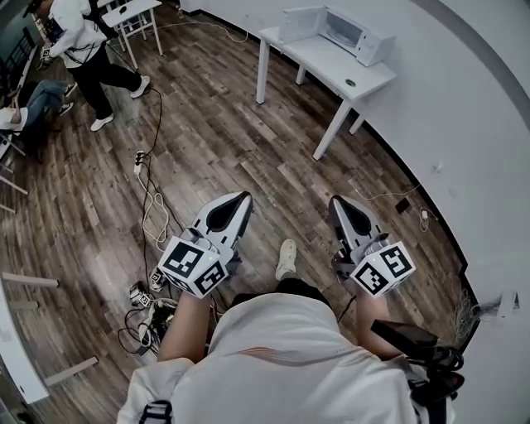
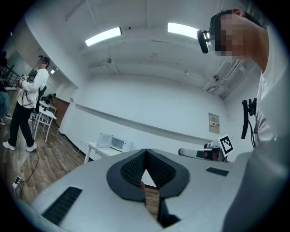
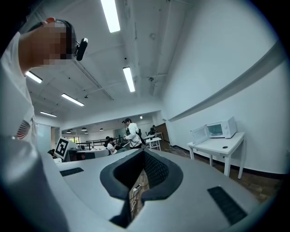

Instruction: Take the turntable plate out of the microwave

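A white microwave [image 1: 358, 35] stands on a white table [image 1: 331, 70] far ahead by the wall, its door [image 1: 300, 23] swung open. It also shows small in the left gripper view as the microwave [image 2: 116, 143] and in the right gripper view as the microwave [image 3: 219, 129]. The turntable plate cannot be made out from here. My left gripper [image 1: 243, 199] and right gripper [image 1: 338, 201] are held level above the wood floor, well short of the table. Both are shut and hold nothing; the left gripper [image 2: 145, 152] and right gripper [image 3: 144, 152] show tips meeting.
A small dark object [image 1: 350, 82] lies on the table near its front end. Cables and a power strip [image 1: 141, 161] trail over the floor at left. A person [image 1: 87, 41] stands at the far left, another sits beside. The white wall [image 1: 464, 124] runs along the right.
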`<state>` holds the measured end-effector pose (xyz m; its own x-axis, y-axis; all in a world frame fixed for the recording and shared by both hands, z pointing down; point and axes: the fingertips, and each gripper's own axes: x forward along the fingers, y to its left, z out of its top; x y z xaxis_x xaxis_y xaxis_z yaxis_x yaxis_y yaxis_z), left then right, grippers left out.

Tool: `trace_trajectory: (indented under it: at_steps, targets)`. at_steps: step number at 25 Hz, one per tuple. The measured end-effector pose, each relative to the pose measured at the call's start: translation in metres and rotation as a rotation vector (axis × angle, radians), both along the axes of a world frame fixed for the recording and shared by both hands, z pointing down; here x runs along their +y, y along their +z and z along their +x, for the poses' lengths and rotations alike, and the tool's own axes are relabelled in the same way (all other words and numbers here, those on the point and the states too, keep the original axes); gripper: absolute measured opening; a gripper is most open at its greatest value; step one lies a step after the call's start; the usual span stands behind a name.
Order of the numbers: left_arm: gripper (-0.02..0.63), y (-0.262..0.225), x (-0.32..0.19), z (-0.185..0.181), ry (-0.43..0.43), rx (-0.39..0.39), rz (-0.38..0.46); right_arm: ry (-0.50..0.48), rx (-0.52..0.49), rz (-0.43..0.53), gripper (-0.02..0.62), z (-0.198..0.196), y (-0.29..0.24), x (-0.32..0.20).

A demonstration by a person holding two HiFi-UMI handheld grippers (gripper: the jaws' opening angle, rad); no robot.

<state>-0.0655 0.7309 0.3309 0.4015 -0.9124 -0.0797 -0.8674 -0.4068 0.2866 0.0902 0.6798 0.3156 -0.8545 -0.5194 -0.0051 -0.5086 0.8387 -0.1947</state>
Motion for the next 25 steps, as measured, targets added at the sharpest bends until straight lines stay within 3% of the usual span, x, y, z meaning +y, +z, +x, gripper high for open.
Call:
trace_trajectory:
  at_steps: [8,16,25]
  targets:
    - [0.011,-0.004,-0.083,-0.01,-0.047,-0.016,-0.021,-0.018,0.002,0.02,0.002,-0.01,0.006,-0.09]
    - [0.011,-0.014,-0.212,0.019,-0.045,-0.079,-0.045,0.014,-0.051,-0.023,0.002,0.019,0.004,-0.221]
    - [0.011,-0.019,-0.331,0.056,-0.039,-0.136,-0.05,-0.041,-0.081,-0.023,0.002,0.041,0.002,-0.337]
